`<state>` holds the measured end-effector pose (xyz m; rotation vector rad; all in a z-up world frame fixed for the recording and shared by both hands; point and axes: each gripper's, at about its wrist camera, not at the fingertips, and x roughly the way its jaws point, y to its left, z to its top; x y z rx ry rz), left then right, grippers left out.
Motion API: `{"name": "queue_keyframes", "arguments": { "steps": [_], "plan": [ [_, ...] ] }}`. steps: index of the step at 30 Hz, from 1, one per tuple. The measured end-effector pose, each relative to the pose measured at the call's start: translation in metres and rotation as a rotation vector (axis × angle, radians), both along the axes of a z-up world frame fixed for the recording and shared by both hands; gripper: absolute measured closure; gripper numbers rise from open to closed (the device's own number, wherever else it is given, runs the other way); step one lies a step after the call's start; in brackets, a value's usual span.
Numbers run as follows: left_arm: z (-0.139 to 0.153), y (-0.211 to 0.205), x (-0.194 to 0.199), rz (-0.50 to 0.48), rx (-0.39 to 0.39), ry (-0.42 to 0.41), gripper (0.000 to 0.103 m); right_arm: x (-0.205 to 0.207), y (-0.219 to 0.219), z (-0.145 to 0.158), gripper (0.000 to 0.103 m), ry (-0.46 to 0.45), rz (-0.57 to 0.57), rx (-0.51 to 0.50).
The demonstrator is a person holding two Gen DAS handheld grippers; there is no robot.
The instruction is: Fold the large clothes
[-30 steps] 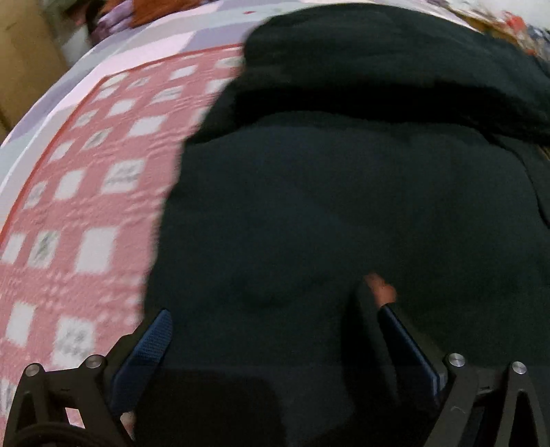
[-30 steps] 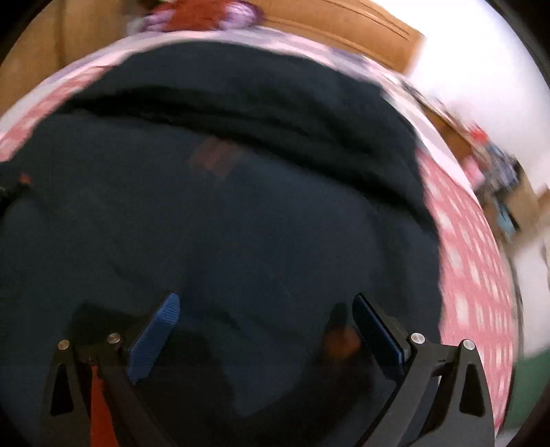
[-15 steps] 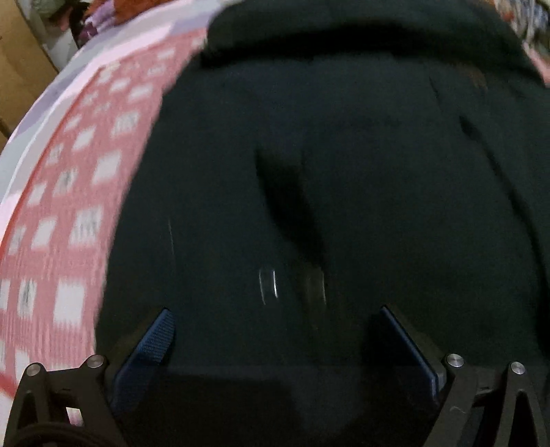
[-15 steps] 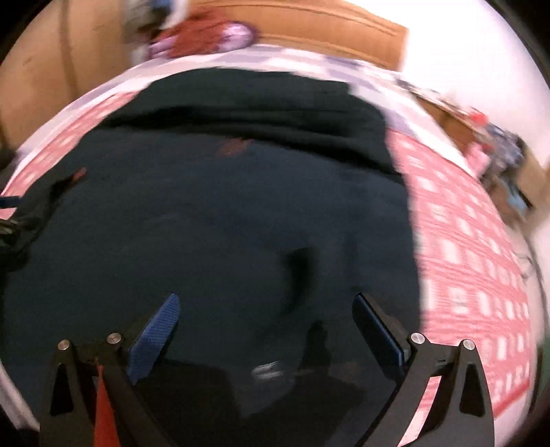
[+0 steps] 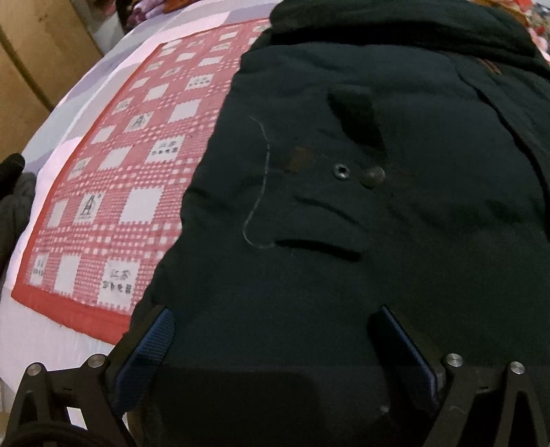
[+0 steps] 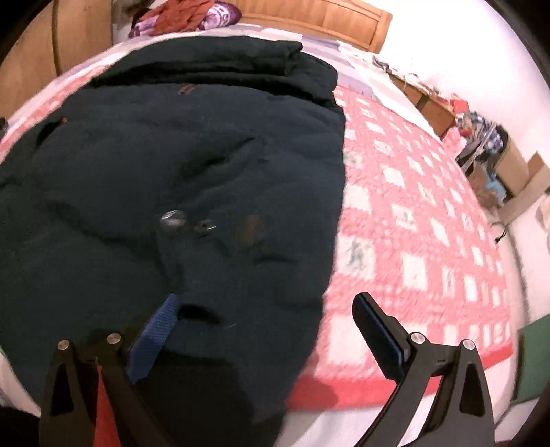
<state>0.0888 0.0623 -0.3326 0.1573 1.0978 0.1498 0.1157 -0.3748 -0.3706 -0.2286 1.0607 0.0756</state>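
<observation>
A: Where is the coat (image 5: 378, 223)?

B: Spread across the bed, on the red and white checked quilt (image 5: 113, 192); its far end is doubled into a thick band (image 6: 220, 65) near the wooden headboard (image 6: 309, 20); two metal snaps (image 5: 357, 173) sit on the upper layer.

A: And the tools?

B: The left gripper (image 5: 275, 340) hangs over the near edge of the coat with its fingers spread wide and nothing between them; the right gripper (image 6: 268, 330) is also spread and empty, one finger (image 6: 154, 340) over the dark cloth, the other (image 6: 378, 333) over the quilt, so it straddles the coat's side edge.

A: Which step, then?

B: I judge it a pause between folds; the sides look already turned in, the near hem not yet taken.

A: Next move?

B: Probably both grippers drop to the near hem, pinch it well apart, and carry it toward the far band; the coat is padded and thick, so a deep bite seems wise.
</observation>
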Motion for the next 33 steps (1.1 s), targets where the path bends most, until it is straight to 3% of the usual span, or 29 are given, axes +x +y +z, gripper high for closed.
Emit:
{"name": "queue_keyframes", "arguments": {
  "steps": [3, 6, 11, 16, 22, 28, 33],
  "plan": [
    [0.004, 0.004, -0.011, -0.034, -0.019, -0.021, 0.005, -0.022, 0.004, -0.004, 0.002, 0.011, -0.022, -0.015],
    [0.011, 0.006, -0.031, -0.089, -0.015, -0.025, 0.005, -0.046, -0.011, -0.004, 0.002, 0.02, -0.134, -0.005],
    [0.016, 0.037, -0.068, -0.038, -0.041, 0.006, 0.005, -0.1, -0.035, 0.006, 0.002, 0.047, -0.319, -0.028],
    [0.013, 0.052, -0.103, -0.022, -0.011, 0.051, 0.005, -0.152, -0.023, 0.015, 0.002, 0.075, -0.321, -0.079],
    [0.01, 0.051, -0.127, 0.007, -0.038, 0.058, 0.005, -0.216, -0.019, 0.006, 0.002, 0.174, -0.372, -0.101],
    [0.006, 0.041, -0.125, 0.02, -0.04, 0.031, 0.005, -0.216, -0.015, 0.015, 0.002, 0.11, -0.391, -0.077],
    [0.005, 0.047, -0.118, 0.044, 0.017, -0.002, 0.005, -0.199, -0.008, 0.018, 0.002, 0.078, -0.395, -0.04]
  ]
}}
